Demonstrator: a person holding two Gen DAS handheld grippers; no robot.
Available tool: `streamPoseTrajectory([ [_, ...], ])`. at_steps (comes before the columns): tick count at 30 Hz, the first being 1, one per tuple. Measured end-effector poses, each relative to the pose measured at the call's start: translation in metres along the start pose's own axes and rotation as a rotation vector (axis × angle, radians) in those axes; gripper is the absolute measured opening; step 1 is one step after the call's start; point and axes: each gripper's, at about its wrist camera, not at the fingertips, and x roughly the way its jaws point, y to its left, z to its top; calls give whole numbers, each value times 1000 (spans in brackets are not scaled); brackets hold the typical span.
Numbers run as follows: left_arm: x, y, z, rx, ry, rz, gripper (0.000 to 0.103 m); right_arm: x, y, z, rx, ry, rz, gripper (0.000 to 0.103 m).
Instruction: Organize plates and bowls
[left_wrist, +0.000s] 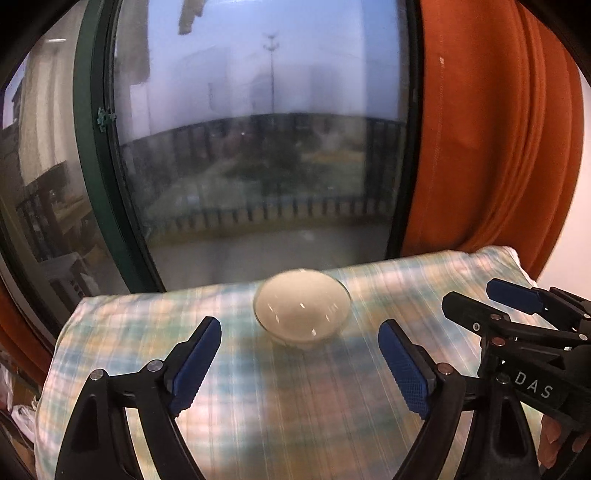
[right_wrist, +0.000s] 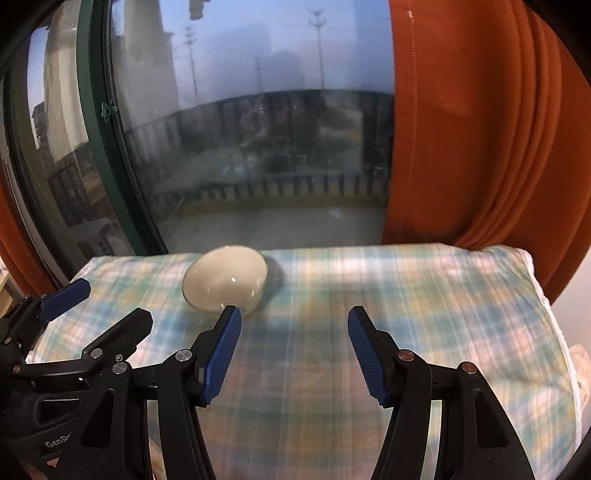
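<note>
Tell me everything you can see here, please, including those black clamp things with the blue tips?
Glass bowl: one, clear with a pale milky look, upright on the cloth toward the window side.
Plaid cloth: one, pale green, yellow and white, covering the table.
Window: one, dark green frame, behind the table; a railing and blurred street show through it.
Curtain: orange, hanging at the right of the window, with more at the far left edge.
Left gripper: one, black with blue pads, open, empty, just short of the bowl.
Right gripper: one, black with blue pads, open, empty, right of the bowl.
</note>
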Motion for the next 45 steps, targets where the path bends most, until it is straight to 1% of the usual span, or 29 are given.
streamPoseTrajectory([
  [2,10,4,4,-7,-2,14,89,10,2,8,-7,0,-2,64],
  [4,20,10,7,-27,9,14,89,23,5,16,-15,11,-7,64],
  [6,32,17,10,-49,18,17,89,33,3,21,-2,18,13,64],
  [10,58,22,16,-42,34,51,89,56,3,28,30,15,44,64],
  [13,77,27,18,-51,62,51,88,75,4,35,42,25,39,64],
  [15,88,29,18,-51,69,60,88,88,5,39,60,28,63,64],
  [16,92,29,17,-46,71,65,87,95,6,40,57,33,60,64],
  [19,110,29,14,-26,89,76,79,115,16,39,19,41,50,64],
  [23,127,28,8,-37,113,79,68,139,23,37,-10,65,52,63],
  [25,137,29,4,-48,129,87,64,149,26,36,-16,69,49,58],
  [27,144,29,1,-51,143,90,57,160,27,34,-16,87,51,55],
  [34,162,17,-8,-20,187,105,43,187,30,24,-13,129,56,44],
  [36,166,12,-9,-9,192,126,41,192,30,22,-9,143,60,40],
  [38,165,10,-10,0,188,146,38,196,30,21,11,162,78,29],
  [39,164,12,-9,-2,188,147,36,197,30,20,17,168,87,25],
  [42,164,15,-8,-16,191,137,34,198,33,21,15,159,78,22],
  [43,164,17,-9,-19,196,132,34,198,32,20,18,159,72,18],
  [45,163,19,-9,-23,201,121,34,196,31,20,23,160,70,18],
])
